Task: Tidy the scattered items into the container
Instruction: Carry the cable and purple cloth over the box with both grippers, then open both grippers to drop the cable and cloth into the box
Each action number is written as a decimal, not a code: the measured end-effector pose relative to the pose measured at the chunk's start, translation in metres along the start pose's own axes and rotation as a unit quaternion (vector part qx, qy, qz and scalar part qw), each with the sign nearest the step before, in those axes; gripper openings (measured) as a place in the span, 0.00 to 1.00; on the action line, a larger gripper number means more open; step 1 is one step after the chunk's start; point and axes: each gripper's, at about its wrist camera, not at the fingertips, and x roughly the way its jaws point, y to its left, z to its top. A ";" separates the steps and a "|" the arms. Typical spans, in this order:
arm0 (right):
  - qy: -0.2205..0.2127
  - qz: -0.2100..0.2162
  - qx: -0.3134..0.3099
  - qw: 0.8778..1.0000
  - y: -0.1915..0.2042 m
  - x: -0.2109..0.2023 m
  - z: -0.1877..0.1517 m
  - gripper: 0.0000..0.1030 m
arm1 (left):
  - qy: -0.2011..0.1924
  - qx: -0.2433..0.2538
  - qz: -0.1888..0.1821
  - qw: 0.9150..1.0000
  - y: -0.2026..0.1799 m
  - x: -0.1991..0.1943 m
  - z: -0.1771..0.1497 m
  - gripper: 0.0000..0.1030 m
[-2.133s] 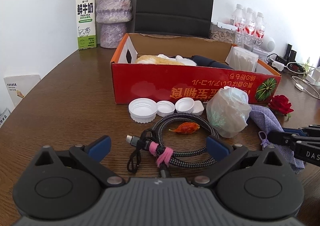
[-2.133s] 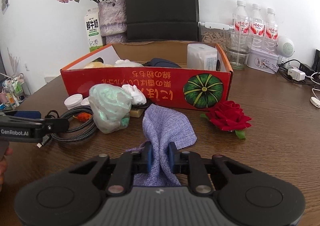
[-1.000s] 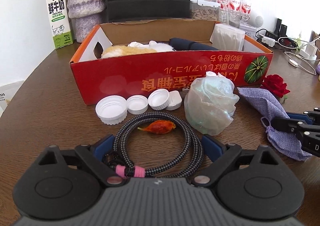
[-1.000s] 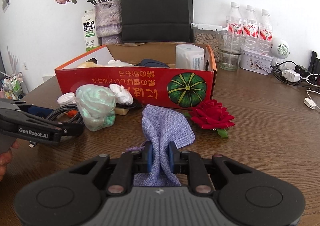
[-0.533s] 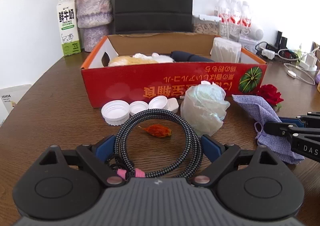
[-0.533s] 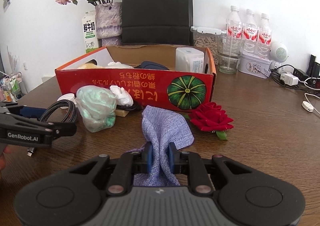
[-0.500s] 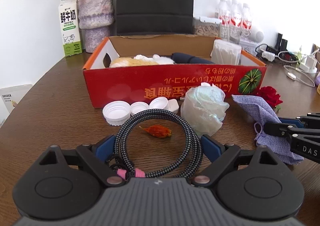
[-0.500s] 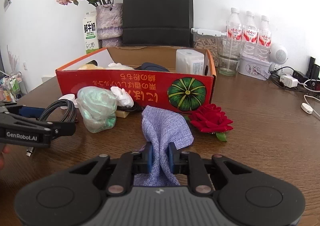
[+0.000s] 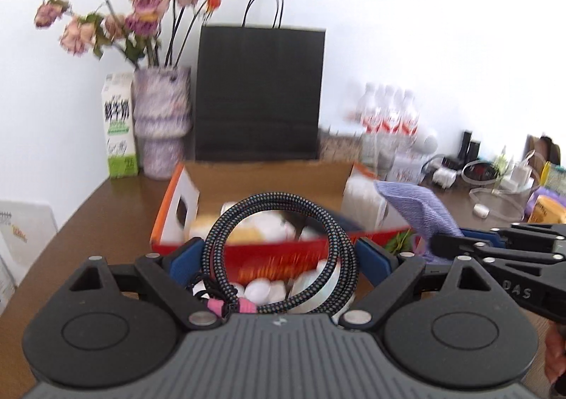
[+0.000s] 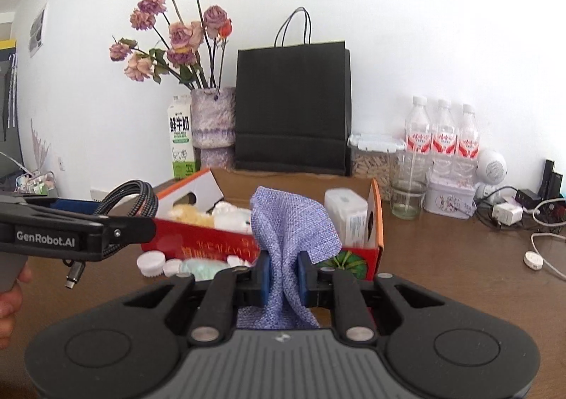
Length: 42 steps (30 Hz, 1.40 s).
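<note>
While both tools hang above the brown worktop (image 10: 442, 257), I see my left gripper (image 9: 279, 254) nearest, its blue pads spread wide and pressing on either side of a coiled braided cable (image 9: 279, 243), which is lifted clear of the surface. A pink tie binds the coil at its near edge, and in the right wrist view a plug end dangles below it. My right gripper (image 10: 283, 273) has its pads drawn together, pinching a lilac woven pouch (image 10: 290, 225) that stands up from the grip, also off the worktop.

Just beyond and below, along the near wall of the box, white bottle caps (image 10: 152, 262) and a pale crumpled plastic bag (image 10: 201, 270) lie on the worktop. A person's fingers show at the picture edges, wrapped round each handle.

The red cardboard box (image 10: 375, 218) sits ahead of both grippers, open at the top, with an orange rim and a cut-out handhold in its left end. Inside are a white packet at the right end, something white and fluffy, and something yellowish. The space above the rim is open.

Behind the box stand a black paper bag (image 10: 293, 105), a vase of dried roses (image 10: 212, 126), a milk carton (image 10: 181, 137) and three water bottles (image 10: 442, 137). Cables and chargers crowd the far right; the worktop right of the box lies open.
</note>
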 end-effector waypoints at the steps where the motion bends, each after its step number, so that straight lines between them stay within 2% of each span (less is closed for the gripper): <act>1: -0.007 0.001 -0.002 1.000 0.001 0.003 0.008 0.14 | -0.007 -0.001 -0.002 1.000 -0.002 0.002 0.008 0.89; 5: -0.024 0.001 -0.003 1.000 0.003 0.021 0.033 0.14 | -0.026 -0.004 -0.002 1.000 -0.004 0.017 0.031 0.89; 11: -0.021 0.007 0.016 1.000 0.000 0.069 0.053 0.14 | -0.043 -0.039 0.005 0.998 0.005 0.050 0.047 0.89; 15: -0.009 0.013 0.020 1.000 -0.001 0.107 0.057 0.14 | -0.033 -0.051 0.010 0.998 0.016 0.081 0.052 0.89; 24: 0.032 0.011 0.010 0.999 -0.010 0.175 0.048 0.14 | 0.004 -0.037 0.038 0.999 0.041 0.153 0.053 0.89; 33: 0.056 0.008 -0.010 0.998 -0.010 0.193 0.037 0.16 | 0.022 -0.018 0.054 0.998 0.044 0.174 0.043 0.90; 36: 0.054 0.005 -0.013 0.998 -0.008 0.190 0.037 0.38 | 0.006 -0.018 0.070 0.997 0.042 0.169 0.043 0.96; 37: 0.052 0.004 -0.014 0.999 -0.008 0.189 0.037 0.61 | -0.007 -0.018 0.083 0.996 0.041 0.164 0.043 1.00; 38: 0.047 0.002 -0.016 0.999 -0.007 0.187 0.038 0.81 | -0.018 -0.018 0.096 0.995 0.040 0.161 0.044 1.00; 40: 0.041 -0.005 -0.021 0.999 -0.006 0.183 0.040 0.94 | -0.031 -0.017 0.106 0.994 0.040 0.155 0.047 1.00; 42: 0.044 -0.011 -0.023 0.999 -0.006 0.182 0.043 1.00 | -0.032 -0.019 0.105 0.994 0.040 0.154 0.048 1.00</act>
